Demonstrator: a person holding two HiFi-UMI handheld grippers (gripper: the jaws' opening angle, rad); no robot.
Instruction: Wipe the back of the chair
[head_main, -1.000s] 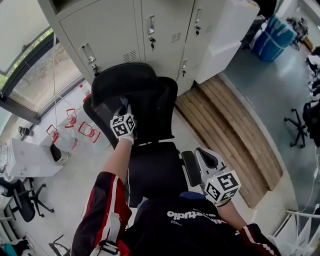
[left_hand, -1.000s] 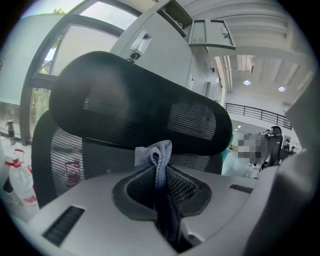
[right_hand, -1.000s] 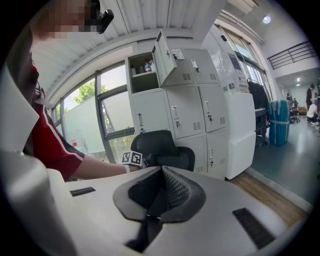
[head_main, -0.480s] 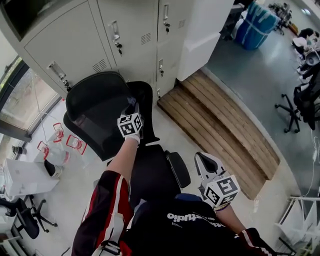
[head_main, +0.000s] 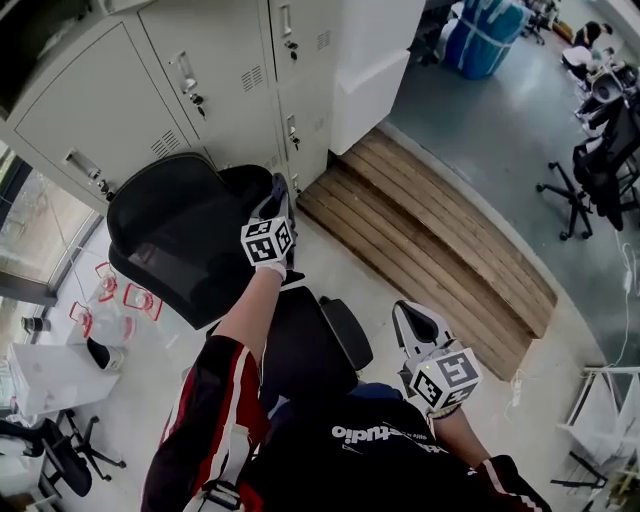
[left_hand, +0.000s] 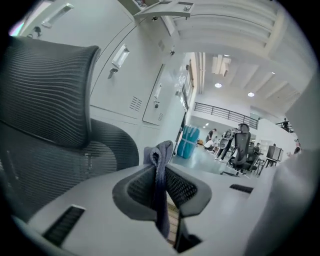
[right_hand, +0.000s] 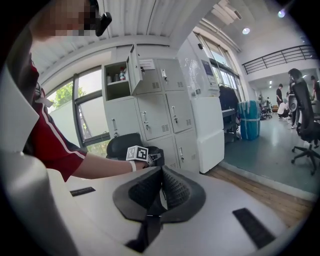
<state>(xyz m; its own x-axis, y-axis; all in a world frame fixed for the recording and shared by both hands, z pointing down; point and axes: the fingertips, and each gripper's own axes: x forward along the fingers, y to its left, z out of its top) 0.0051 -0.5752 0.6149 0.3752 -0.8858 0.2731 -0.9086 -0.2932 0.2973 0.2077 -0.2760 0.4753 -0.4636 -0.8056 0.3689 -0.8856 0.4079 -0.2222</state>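
In front of the grey lockers (head_main: 200, 70) stands the black mesh chair (head_main: 170, 235), its seat nearest the person. The left gripper (head_main: 278, 195) is pinching a grey-blue cloth (left_hand: 161, 165) between its jaws, up at the right edge of the chair's back (whether the cloth touches the mesh cannot be told). The right gripper (head_main: 418, 322) hangs low by the person's body, well apart from the chair's back, its jaws pressed together with nothing between them. A wooden platform (head_main: 430, 240) lies on the floor to the right.
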